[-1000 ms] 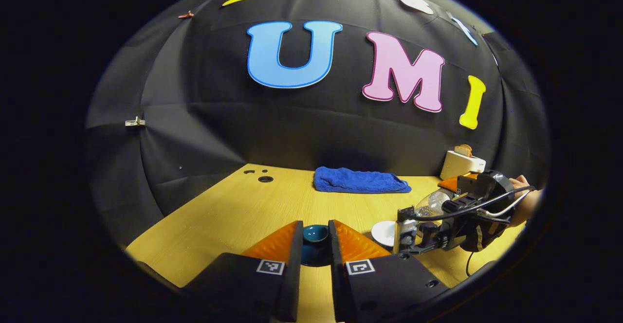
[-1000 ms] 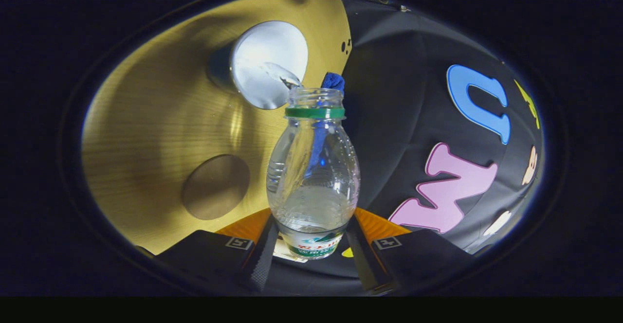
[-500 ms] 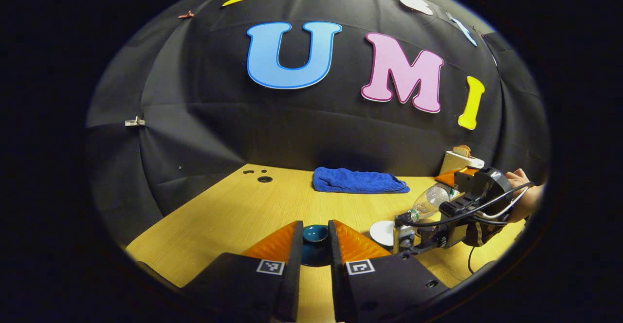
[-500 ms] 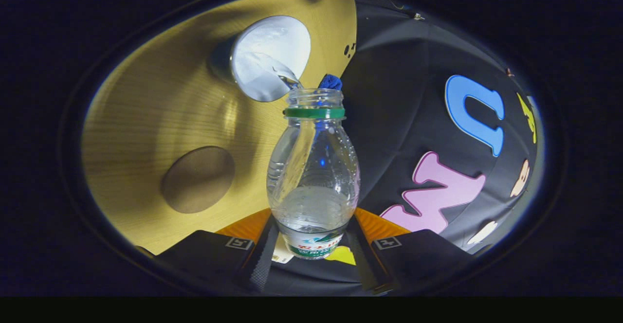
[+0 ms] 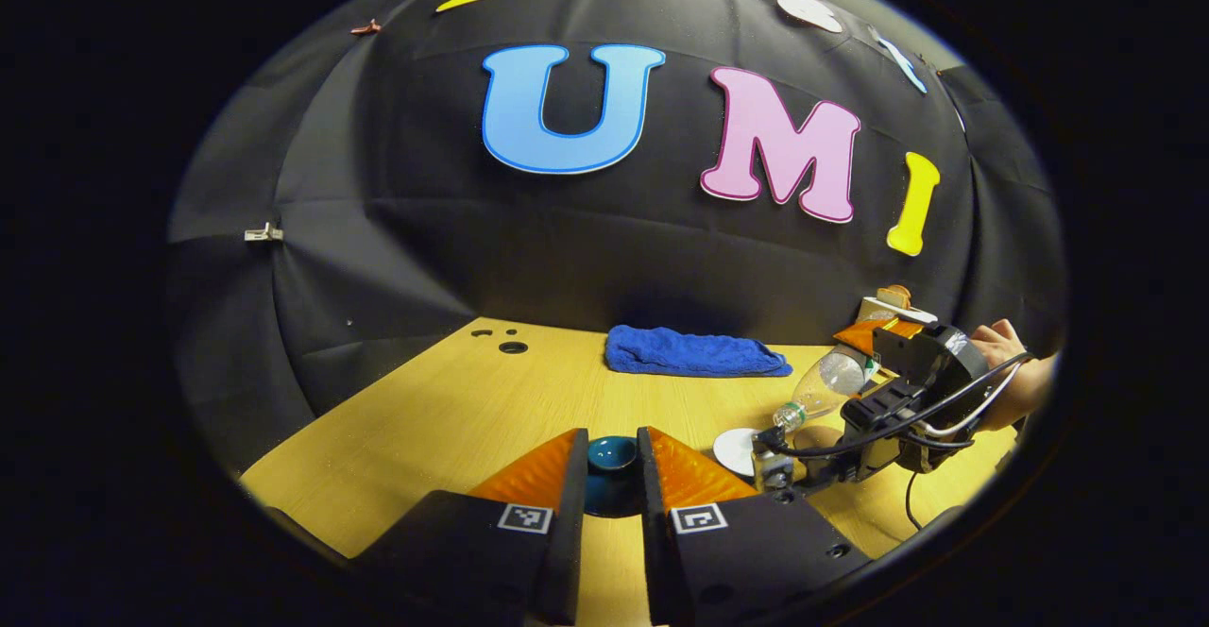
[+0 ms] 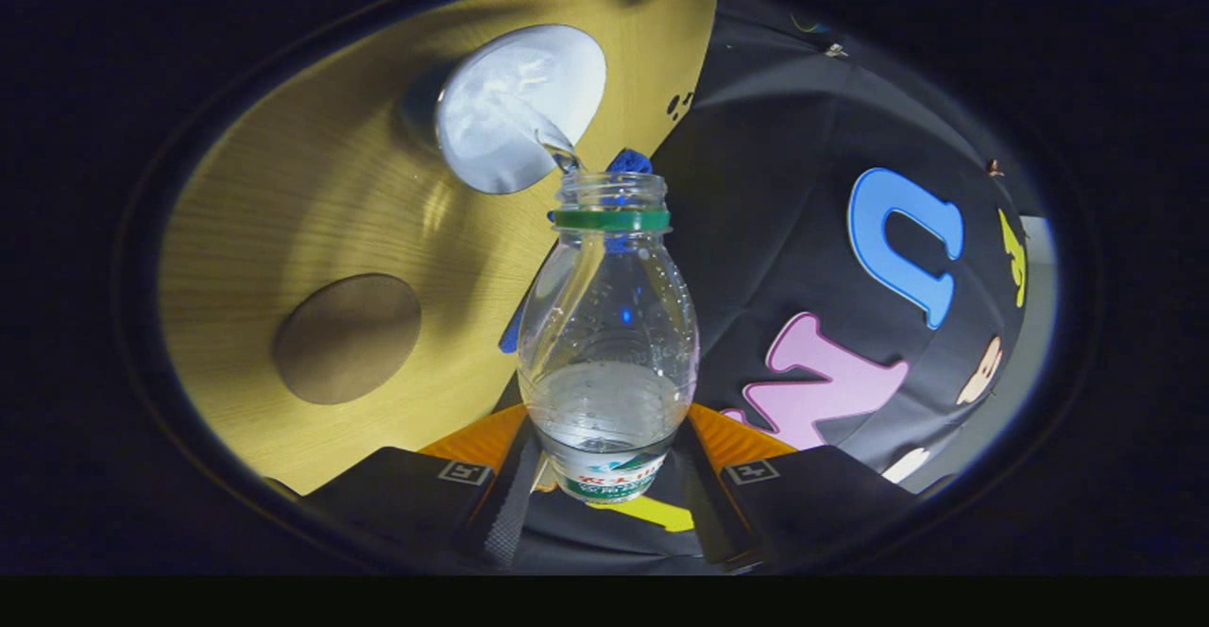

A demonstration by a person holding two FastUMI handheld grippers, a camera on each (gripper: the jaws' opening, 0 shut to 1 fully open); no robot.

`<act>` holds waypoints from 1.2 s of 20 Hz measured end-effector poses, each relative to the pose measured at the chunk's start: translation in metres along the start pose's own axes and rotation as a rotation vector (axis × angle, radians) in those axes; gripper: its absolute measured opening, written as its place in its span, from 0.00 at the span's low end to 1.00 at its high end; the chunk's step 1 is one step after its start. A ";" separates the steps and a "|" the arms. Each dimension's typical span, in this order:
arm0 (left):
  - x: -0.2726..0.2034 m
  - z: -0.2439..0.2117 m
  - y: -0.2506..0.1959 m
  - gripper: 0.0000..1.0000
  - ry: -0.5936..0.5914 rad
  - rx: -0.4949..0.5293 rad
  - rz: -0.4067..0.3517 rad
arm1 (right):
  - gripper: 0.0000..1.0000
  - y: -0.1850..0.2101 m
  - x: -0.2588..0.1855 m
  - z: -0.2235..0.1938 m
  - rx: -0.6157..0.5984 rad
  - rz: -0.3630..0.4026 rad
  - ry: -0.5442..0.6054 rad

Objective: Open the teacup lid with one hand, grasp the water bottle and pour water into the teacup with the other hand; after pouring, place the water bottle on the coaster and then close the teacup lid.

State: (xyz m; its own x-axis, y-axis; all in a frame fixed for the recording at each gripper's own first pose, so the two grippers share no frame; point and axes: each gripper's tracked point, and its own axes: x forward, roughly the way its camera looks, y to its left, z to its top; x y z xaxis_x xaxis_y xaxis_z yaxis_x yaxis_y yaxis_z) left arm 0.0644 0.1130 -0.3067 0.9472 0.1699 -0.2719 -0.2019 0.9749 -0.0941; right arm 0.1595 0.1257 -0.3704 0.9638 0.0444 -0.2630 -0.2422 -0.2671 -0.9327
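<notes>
Mid-pour in the booth: the right gripper clamps a clear plastic water bottle low on its labelled body, both fingers pressed against its sides. In the right gripper view the bottle's long axis runs from 6 o'clock up to 12, its uncapped mouth with the green neck ring pointing at the white teacup, which sits at about 11 o'clock just past the rim. A thin stream of water bridges mouth and cup. The round brown coaster lies on the wooden table at about 9 o'clock, well apart from the cup.

In the left gripper view, the tilted bottle appears at 4 o'clock, neck angled down toward the cup. The left gripper has its fingers closed in on a dark teal teacup lid; whether both pads truly press it is hard to tell from this angle. A blue towel lies by the back wall.

The bottle looks light, thin-walled and part empty, so it would likely dent under a hard squeeze; the stiffer lower body is a sound place to hold. The ceramic-looking lid appears smooth and breakable.
</notes>
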 end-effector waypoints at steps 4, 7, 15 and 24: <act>-0.001 -0.003 0.002 0.27 0.003 -0.005 0.007 | 0.74 -0.003 0.000 0.001 -0.046 -0.038 -0.015; -0.003 -0.006 0.003 0.31 0.004 -0.013 0.009 | 0.71 -0.005 -0.004 0.004 -0.085 -0.083 -0.027; -0.006 -0.010 0.005 0.32 0.004 -0.032 0.013 | 0.74 -0.010 -0.006 0.016 -0.133 -0.138 -0.084; -0.007 -0.007 0.005 0.31 -0.004 -0.046 0.023 | 0.74 -0.005 -0.002 0.009 -0.082 -0.082 -0.066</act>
State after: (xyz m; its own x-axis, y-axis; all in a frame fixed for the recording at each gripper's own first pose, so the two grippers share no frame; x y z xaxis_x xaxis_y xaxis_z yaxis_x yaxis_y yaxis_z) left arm 0.0551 0.1159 -0.3125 0.9433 0.1926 -0.2705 -0.2346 0.9630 -0.1324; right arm 0.1580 0.1357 -0.3678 0.9698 0.1321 -0.2049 -0.1503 -0.3377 -0.9292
